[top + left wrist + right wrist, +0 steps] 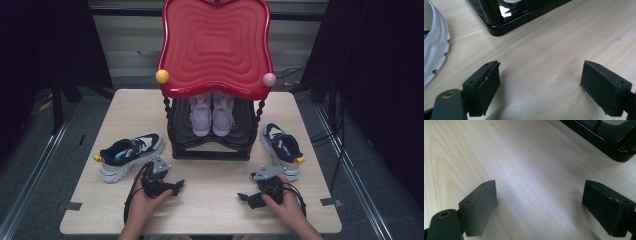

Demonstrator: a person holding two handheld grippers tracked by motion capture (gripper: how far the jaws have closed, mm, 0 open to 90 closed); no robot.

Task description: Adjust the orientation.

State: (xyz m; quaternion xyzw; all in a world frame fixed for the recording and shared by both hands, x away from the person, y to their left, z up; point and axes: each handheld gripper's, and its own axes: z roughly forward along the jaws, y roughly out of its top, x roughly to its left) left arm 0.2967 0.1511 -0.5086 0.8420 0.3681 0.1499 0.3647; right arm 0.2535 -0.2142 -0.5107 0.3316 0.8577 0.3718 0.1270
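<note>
Nearest, resting on pale wood-grain table (pixel 210 200): left gripper (pixel 540 85) and right gripper (pixel 540 205), matte black blocky jaws of each spread wide, gripping nothing. Just beyond, well apart: left navy-and-white sneaker (pixel 131 155) with toothed white sole, right sneaker (pixel 283 149) beside glossy black rack (pixel 210 150). Inside rack, on lower shelf under rippled red tray top (pixel 216 45): pair of pale pink shoes (pixel 212 115); no readable writing.

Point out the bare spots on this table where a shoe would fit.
Bare wood lies between the left gripper and right gripper, in front of the black rack. The far corners of the table beside the rack are free too. The left sneaker and right sneaker crowd the rack's sides.
</note>
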